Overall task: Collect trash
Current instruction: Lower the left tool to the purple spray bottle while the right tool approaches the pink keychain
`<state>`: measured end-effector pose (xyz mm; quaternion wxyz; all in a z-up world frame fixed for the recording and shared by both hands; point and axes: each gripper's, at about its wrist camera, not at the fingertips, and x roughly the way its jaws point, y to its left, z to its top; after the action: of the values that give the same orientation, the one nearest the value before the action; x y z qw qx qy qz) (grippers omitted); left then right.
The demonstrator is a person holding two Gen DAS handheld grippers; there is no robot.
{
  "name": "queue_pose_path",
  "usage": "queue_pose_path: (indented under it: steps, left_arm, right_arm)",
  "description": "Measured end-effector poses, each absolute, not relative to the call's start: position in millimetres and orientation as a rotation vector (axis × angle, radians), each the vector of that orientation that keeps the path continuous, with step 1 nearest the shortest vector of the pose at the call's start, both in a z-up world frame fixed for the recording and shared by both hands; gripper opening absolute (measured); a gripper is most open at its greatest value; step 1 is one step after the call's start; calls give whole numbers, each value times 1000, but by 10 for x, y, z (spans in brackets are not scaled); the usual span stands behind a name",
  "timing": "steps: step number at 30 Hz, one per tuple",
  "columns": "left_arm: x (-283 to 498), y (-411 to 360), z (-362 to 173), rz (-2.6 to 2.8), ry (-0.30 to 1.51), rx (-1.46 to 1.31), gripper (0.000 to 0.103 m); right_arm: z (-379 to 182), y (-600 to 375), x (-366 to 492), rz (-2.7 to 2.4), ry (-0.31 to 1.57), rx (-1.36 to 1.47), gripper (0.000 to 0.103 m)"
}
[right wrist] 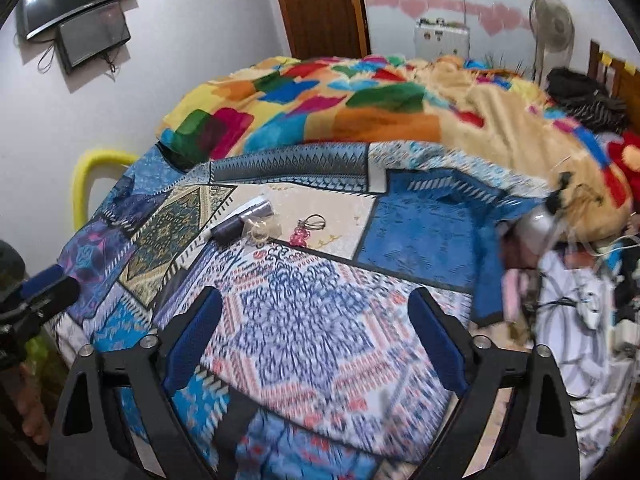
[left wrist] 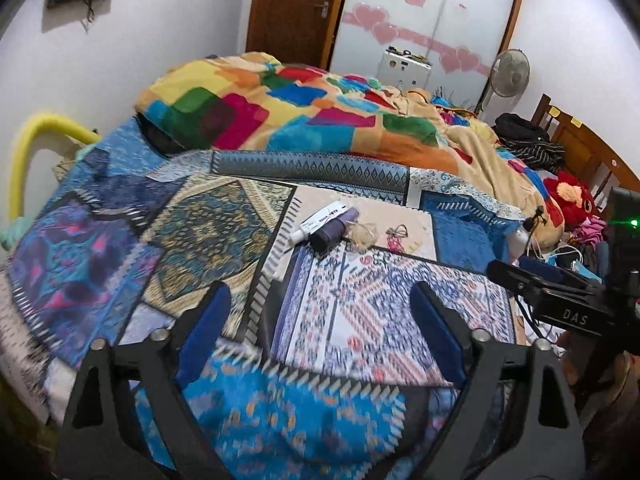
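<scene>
Blue-padded fingers of the left gripper (left wrist: 322,334) stand wide apart and hold nothing above the patchwork bedspread (left wrist: 120,248); ahead of them, well apart, lie a white tube (left wrist: 320,222) with an unreadable label, a purple bottle (left wrist: 332,230) touching it, and a crumpled clear wrapper (left wrist: 364,234); to the right, "DAS" is printed on the other tool. From the right wrist, the right gripper (right wrist: 316,332) is likewise wide and empty, the same cluster ahead-left, hair ties (right wrist: 310,226) just beside it.

Blue patchwork bedsheet (left wrist: 224,216), multicoloured blocky blanket (left wrist: 304,108), purple-grey bottle (left wrist: 330,230).
</scene>
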<state>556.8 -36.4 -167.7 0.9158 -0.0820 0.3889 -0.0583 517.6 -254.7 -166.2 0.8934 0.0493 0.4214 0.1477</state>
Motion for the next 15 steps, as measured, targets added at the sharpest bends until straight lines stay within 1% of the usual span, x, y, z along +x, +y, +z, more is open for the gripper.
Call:
queue_pose_path:
  steps: [2, 3, 4, 5, 6, 7, 8, 9, 10, 12, 15]
  left_arm:
    - [5749, -352, -1775, -130, 806, -173, 75]
    - [5866, -350, -1842, -140, 809, -177, 73]
    - [5960, -356, -1891, -150, 810, -181, 68]
    - [6039, -352, -1938, -158, 813, -183, 61]
    - [6121, -354, -1994, -168, 820, -184, 57]
    - [6218, -362, -2063, -186, 834, -183, 48]
    - [6301, -371, -2122, -202, 847, -180, 38]
    - [6381, -385, -2180, -217, 860, -172, 34]
    - [6441, -398, -2221, -225, 871, -163, 29]
    - [6575, -455, -2308, -251, 890, -130, 28]
    - [6689, -534, -2357, -260, 885, -74, 28]
  right_arm:
    - [-1753, -2511, 5349, 325, 884, 116, 86]
    - [-1799, -2483, 5434, 329, 884, 118, 83]
    - [-1847, -2459, 5522, 329, 885, 122, 80]
    - [-1915, -2424, 5632, 332, 893, 131, 71]
    - [-1976, -2388, 5722, 338, 906, 139, 63]
    - [-2069, -2341, 5842, 352, 929, 152, 60]
    - [-2142, -2294, 5921, 361, 944, 156, 54]
    - [-2188, -2263, 5970, 364, 953, 155, 48]
    - [-2259, -2198, 6036, 376, 963, 141, 47]
    - [-2334, -2092, 6078, 382, 969, 89, 39]
    - [-2412, -1946, 6083, 370, 961, -3, 35]
